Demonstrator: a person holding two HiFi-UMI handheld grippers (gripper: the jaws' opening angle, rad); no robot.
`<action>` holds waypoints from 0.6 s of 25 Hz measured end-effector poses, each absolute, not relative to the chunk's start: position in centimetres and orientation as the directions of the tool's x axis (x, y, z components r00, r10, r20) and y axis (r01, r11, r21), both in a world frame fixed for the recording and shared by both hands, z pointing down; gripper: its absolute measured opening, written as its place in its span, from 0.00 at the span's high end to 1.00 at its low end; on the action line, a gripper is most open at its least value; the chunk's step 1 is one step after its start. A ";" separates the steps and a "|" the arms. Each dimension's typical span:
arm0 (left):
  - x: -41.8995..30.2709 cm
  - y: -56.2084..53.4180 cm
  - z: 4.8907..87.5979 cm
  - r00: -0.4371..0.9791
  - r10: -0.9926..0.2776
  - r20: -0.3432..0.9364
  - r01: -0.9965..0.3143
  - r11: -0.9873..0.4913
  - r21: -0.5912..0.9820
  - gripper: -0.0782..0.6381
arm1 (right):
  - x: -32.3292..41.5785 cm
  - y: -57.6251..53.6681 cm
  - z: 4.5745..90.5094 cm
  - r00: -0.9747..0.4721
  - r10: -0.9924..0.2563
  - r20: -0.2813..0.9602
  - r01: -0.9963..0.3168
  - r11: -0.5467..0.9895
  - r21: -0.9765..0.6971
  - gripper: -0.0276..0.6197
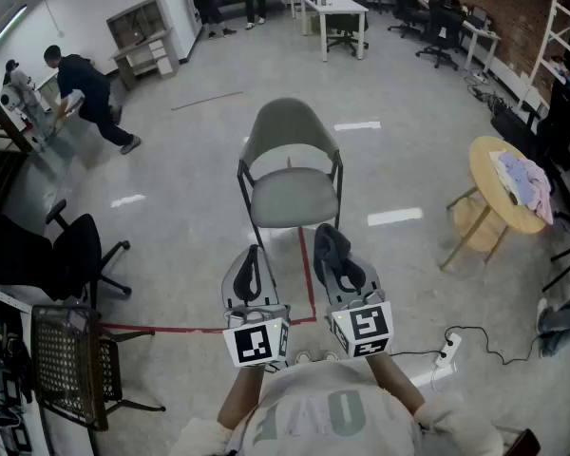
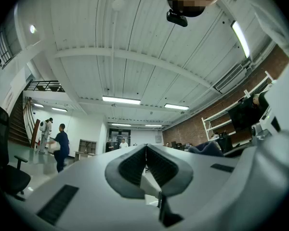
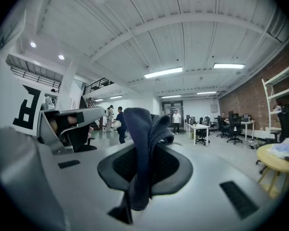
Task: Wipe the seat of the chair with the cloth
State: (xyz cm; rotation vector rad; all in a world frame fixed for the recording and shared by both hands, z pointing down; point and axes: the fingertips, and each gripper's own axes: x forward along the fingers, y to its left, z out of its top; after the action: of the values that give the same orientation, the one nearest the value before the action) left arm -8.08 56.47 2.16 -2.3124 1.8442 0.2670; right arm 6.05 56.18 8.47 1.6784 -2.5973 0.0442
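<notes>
Head view: the grey chair point(image 1: 290, 150) is standing at 12 o'clock from the person, backrest on the far side, with its seat point(image 1: 293, 198) facing up and bare. Both grippers are pointing toward it from 6 o'clock.

Right gripper point(image 1: 331, 243) is clamping a dark blue cloth point(image 1: 329, 247). In the right gripper view the cloth point(image 3: 140, 148) is sitting pinched between the jaws, bunching above them and trailing below.

Left gripper point(image 1: 254, 255) is carrying nothing. In the left gripper view its jaws are meeting tip to tip with no gap and nothing between them.

Relation that matters: the seat is lying straight ahead of the cloth, toward 12 o'clock. The right gripper's tip is showing just short of the seat's front edge, nearer to it than the left. Height above the seat cannot be judged from here.

Judgement: wiping is not yet under way. The cloth hand is looking best placed to go forward and down onto the front edge, then sweep across from 3 to 9 o'clock.

Red tape line point(image 1: 307, 269) is running on the floor under the front legs.
</notes>
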 end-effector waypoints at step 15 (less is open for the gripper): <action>-9.7 55.4 3.4 0.269 -0.938 -0.217 -0.962 -0.274 -0.010 0.87 | 3.6 55.6 8.8 -0.389 -0.918 0.070 -0.919 0.393 0.042 0.87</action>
State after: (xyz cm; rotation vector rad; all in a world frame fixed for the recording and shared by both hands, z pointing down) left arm -9.71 55.37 3.40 -2.3884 1.8014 0.2535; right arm 3.60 55.65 8.82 1.6877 -2.5524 0.0049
